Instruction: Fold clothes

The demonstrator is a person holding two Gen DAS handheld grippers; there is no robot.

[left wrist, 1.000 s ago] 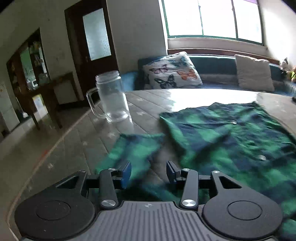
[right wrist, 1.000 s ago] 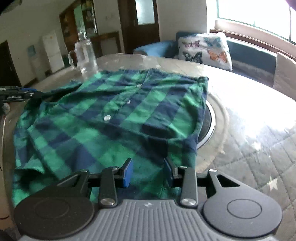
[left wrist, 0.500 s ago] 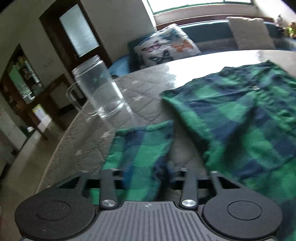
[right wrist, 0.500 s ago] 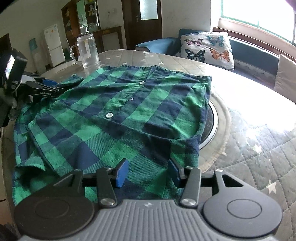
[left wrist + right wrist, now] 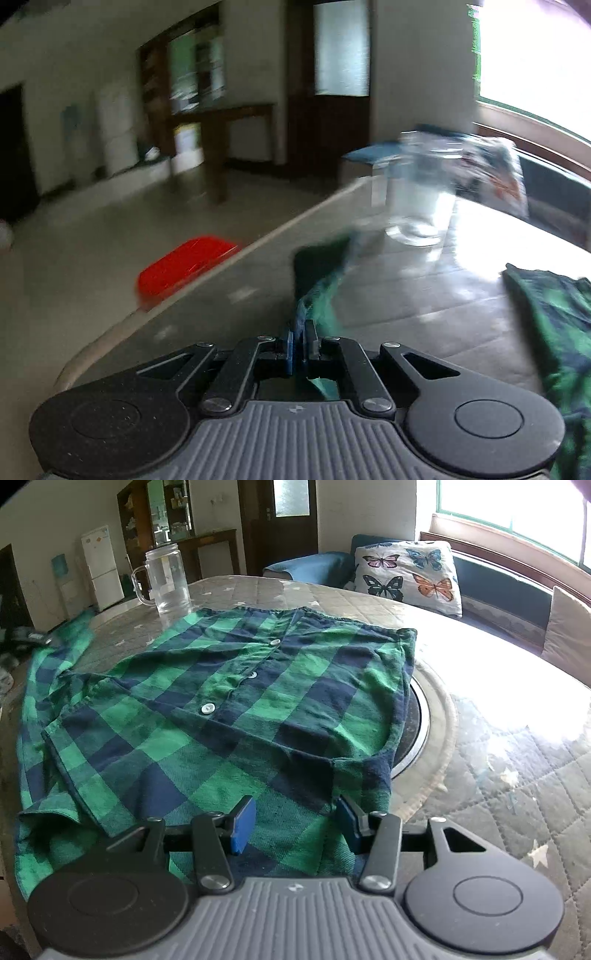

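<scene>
While daylight glares off its quilted cover, the round table (image 5: 517, 709) carries a green and navy plaid shirt (image 5: 236, 716) spread button-side up across its near half, one sleeve (image 5: 55, 653) trailing toward the far left edge. Beyond the shirt's hem stands a clear glass jar (image 5: 168, 579) with a handle. Low over the shirt's near edge, the right gripper (image 5: 295, 823) has its jaws parted, cloth lying between them without being pinched. Smallest in view, the left gripper (image 5: 300, 347) is clamped tight on the sleeve's end (image 5: 317, 284), in a blurred view.
</scene>
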